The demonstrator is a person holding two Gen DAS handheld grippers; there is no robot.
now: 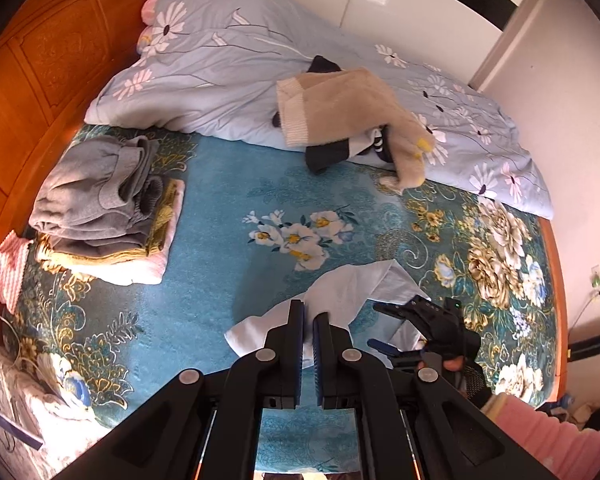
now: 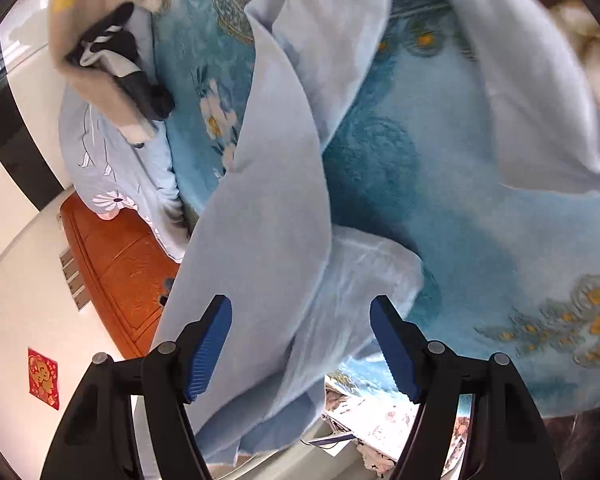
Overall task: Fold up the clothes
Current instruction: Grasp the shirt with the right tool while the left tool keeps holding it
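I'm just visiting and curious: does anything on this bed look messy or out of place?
Yes. A beige sweater lies crumpled over dark clothes on the floral duvet, unfolded, unlike the neat stack by the headboard. The light blue garment near the grippers is bunched too.

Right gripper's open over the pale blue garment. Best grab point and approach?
Take the pale blue garment at the long folded edge running up the right wrist view, between the open right gripper pads. Come from the near side of the bed: that fold stands lifted off the blue bedspread, so the pads can straddle it. The left gripper, nearly closed, already sits at the garment's other end.
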